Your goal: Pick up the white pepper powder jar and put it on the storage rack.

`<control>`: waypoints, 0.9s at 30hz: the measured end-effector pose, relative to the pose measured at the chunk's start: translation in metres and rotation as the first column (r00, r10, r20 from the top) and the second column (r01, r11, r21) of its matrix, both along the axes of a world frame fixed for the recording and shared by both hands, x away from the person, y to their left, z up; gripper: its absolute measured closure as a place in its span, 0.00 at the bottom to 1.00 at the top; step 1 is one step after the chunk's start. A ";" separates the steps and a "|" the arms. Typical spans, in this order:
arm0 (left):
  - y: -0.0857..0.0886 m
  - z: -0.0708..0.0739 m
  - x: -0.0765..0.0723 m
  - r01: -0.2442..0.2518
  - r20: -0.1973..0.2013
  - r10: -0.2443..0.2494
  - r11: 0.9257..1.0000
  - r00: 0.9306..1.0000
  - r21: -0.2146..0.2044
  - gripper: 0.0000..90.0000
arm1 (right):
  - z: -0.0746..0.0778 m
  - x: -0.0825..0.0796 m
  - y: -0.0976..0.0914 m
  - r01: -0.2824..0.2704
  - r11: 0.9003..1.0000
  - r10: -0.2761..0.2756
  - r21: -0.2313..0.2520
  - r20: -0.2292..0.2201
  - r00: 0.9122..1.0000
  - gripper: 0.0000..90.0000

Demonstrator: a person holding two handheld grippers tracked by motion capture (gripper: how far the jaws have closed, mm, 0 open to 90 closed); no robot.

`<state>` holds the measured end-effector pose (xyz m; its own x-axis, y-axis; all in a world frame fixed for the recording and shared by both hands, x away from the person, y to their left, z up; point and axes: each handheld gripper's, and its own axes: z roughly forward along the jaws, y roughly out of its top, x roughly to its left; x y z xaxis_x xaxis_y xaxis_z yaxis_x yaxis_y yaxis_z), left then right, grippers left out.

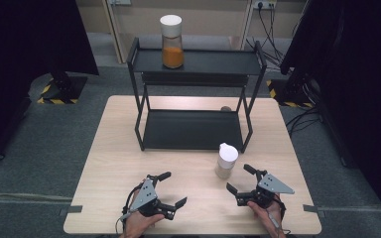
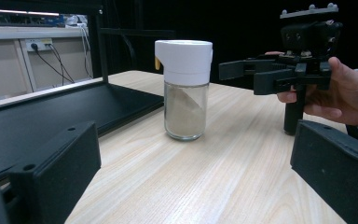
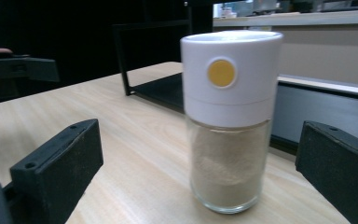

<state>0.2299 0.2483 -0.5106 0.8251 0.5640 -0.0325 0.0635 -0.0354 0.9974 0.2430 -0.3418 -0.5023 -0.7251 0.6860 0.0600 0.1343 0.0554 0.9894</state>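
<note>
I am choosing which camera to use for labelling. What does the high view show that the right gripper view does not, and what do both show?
High view alone: the jar of orange powder standing on the top tier of the black shelf rack, the grey floor, and both tools together, left tool and right tool, each open.

Right gripper view alone: the round yellow button on the white cap.

Both: the jar of pale powder upright on the wooden table, and the rack's lower tier.

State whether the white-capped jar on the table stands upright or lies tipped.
Upright: the jar rests on its glass base on the table, white cap uppermost, pale powder settled below.
</note>
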 end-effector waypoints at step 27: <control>0.001 -0.001 0.000 -0.004 -0.006 0.004 1.000 1.000 -0.003 0.01 | 0.004 0.020 0.034 0.109 0.994 -0.110 -0.009 -0.018 0.994 0.01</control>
